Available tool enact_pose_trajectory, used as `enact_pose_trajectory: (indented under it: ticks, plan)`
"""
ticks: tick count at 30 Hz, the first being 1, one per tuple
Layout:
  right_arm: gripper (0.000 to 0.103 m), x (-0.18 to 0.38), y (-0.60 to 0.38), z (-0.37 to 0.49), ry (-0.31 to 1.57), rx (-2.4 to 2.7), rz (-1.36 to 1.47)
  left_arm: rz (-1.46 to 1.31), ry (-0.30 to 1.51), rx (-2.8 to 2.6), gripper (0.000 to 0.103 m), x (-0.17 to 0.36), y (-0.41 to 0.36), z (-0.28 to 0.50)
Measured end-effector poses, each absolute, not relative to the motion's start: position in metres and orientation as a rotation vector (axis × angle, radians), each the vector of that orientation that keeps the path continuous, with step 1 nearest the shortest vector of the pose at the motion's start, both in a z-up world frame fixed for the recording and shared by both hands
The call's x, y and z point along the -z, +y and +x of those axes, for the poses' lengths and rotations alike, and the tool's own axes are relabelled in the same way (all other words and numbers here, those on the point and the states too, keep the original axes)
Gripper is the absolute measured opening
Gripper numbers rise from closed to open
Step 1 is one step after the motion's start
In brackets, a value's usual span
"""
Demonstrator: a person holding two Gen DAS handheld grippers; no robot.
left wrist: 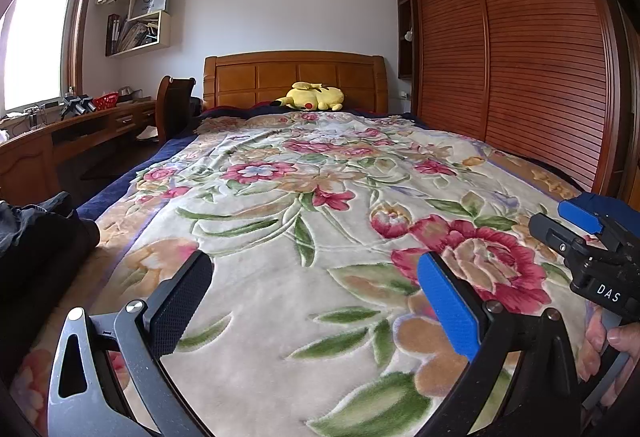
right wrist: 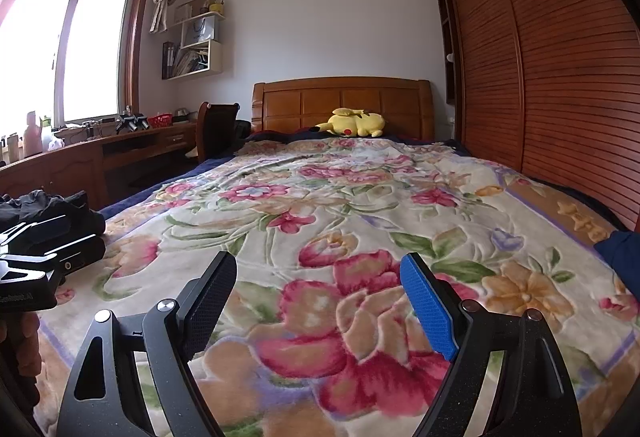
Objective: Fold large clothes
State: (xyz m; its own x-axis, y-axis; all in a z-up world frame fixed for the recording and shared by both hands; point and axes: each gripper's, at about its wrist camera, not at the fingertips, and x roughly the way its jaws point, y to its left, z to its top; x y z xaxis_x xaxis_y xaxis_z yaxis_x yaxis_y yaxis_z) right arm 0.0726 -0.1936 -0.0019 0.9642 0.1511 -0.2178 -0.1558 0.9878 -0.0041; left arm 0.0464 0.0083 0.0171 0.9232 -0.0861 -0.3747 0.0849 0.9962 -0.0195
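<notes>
A pile of dark clothes (left wrist: pixel 36 233) lies at the left edge of the bed; it also shows in the right wrist view (right wrist: pixel 52 209). A dark blue garment (right wrist: pixel 620 249) lies at the bed's right edge. My left gripper (left wrist: pixel 316 277) is open and empty above the floral blanket (left wrist: pixel 300 197), to the right of the dark pile. My right gripper (right wrist: pixel 318 277) is open and empty above the blanket (right wrist: pixel 360 205). The right gripper's body (left wrist: pixel 592 253) shows at the right of the left wrist view. The left gripper's body (right wrist: pixel 32 257) shows at the left of the right wrist view.
A yellow plush toy (left wrist: pixel 312 97) lies by the wooden headboard (left wrist: pixel 296 77). A slatted wooden wardrobe (left wrist: pixel 520 57) runs along the bed's right side. A desk (left wrist: pixel 72 133) and chair (left wrist: pixel 174 109) stand to the left under the window.
</notes>
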Motion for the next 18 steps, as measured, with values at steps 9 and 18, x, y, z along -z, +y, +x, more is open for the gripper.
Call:
enact_pose_trajectory:
  ticks: [9, 18]
  plan:
    - [0.085, 0.0018, -0.1934, 0.0728, 0.218, -0.155, -0.02, -0.003, 0.384, 0.087, 0.103, -0.0168, 0.0088, 0.0463]
    - [0.085, 0.0018, -0.192, 0.0718, 0.218, -0.156, -0.018, -0.003, 0.383, 0.088, 0.103, -0.0162, 0.0091, 0.0463]
